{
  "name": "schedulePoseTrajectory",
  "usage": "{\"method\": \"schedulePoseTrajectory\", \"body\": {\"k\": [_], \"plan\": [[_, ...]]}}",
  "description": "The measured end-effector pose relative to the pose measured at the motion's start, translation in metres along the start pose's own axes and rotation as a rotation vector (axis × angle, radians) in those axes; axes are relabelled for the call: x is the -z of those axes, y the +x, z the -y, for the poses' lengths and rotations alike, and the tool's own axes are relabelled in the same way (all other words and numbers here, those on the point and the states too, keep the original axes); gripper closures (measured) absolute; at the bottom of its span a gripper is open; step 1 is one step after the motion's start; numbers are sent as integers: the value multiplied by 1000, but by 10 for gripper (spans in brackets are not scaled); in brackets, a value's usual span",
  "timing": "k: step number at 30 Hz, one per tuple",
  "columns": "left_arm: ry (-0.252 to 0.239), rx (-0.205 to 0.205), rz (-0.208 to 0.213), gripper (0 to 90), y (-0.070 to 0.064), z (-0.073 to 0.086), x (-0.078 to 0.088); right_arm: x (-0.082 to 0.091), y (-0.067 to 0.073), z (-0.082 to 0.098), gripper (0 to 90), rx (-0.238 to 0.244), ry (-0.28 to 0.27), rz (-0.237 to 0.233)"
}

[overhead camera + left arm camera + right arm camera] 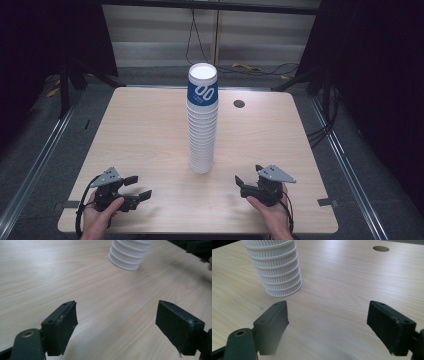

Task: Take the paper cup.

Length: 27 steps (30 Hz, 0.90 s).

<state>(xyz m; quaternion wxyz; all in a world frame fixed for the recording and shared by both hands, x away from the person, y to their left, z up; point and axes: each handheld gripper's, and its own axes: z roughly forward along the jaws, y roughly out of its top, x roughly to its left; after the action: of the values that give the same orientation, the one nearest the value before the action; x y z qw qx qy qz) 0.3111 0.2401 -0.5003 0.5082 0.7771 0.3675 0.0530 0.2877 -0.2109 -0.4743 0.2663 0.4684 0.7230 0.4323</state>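
Pale matt wood-grain tabletop (140, 130); tall stack of white ribbed paper cups (202, 125), blue printed band on top; matt black plastic gripper pads (273, 325), slightly scuffed.

A recording studio or lab set up for filming tabletop work. A bare light-wood table (150, 130) stands on grey carpet (30, 150), flanked by black curtains (45, 40) and dark stands (64, 85). Cables (200, 45) trail across the floor before a pale panelled wall (160, 30), with metal rails (35, 170) alongside.
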Motion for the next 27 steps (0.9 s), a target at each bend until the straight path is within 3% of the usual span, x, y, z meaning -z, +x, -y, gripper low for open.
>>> {"method": "schedulePoseTrajectory", "body": {"k": [11,18,27], "plan": [[-22,-9,14,173,-2,-5,-1,1,3,-4,194,24,-10,-42],[11,-41,30,172,-7,-5,-4,1,8,-10,222,21,-24,-100],[15,-53,35,160,-9,-4,-3,6,18,-21,241,36,-51,-175]]}}
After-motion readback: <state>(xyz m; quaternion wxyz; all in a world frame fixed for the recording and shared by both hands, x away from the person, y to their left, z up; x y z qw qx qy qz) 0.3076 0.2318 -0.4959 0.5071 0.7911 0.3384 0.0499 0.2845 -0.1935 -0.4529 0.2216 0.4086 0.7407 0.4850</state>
